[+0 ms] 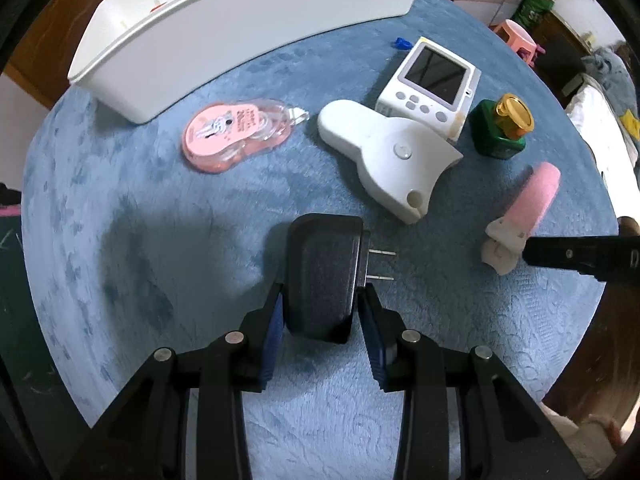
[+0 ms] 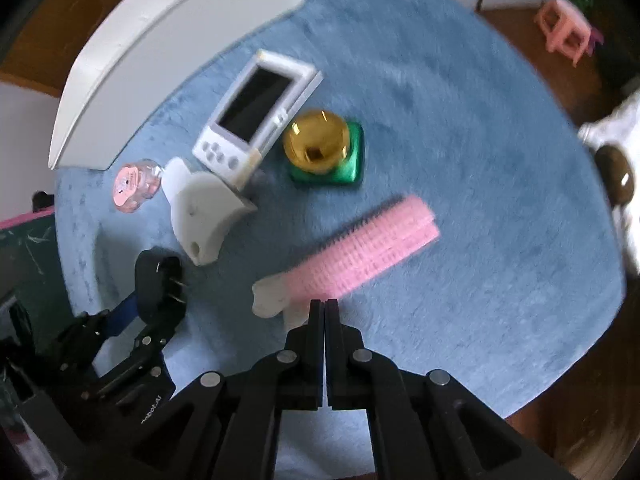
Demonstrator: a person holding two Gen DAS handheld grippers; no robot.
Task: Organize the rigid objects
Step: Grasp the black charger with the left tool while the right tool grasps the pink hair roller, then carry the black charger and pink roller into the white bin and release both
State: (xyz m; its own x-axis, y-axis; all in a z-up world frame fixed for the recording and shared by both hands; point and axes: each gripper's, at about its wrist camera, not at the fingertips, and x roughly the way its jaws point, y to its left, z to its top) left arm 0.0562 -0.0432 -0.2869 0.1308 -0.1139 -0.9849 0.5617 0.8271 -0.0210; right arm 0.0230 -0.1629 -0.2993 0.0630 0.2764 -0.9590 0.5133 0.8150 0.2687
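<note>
My left gripper (image 1: 320, 312) is shut on a black plug adapter (image 1: 322, 272), its two prongs pointing right, just above the blue cloth; it also shows in the right wrist view (image 2: 158, 280). My right gripper (image 2: 324, 304) is shut and empty, its tips just in front of the white handle of a pink hair-roller clip (image 2: 360, 252), also in the left wrist view (image 1: 520, 212). On the cloth lie a white handheld device (image 1: 384, 156), a white screen gadget (image 1: 432, 80), a green bottle with a gold cap (image 1: 502, 128) and a pink tape dispenser (image 1: 232, 136).
A long white bin (image 1: 224, 36) stands at the back of the round table covered in blue cloth (image 1: 160, 240). A small blue item (image 1: 401, 43) lies near the bin. A pink stool (image 1: 516, 36) stands on the floor beyond.
</note>
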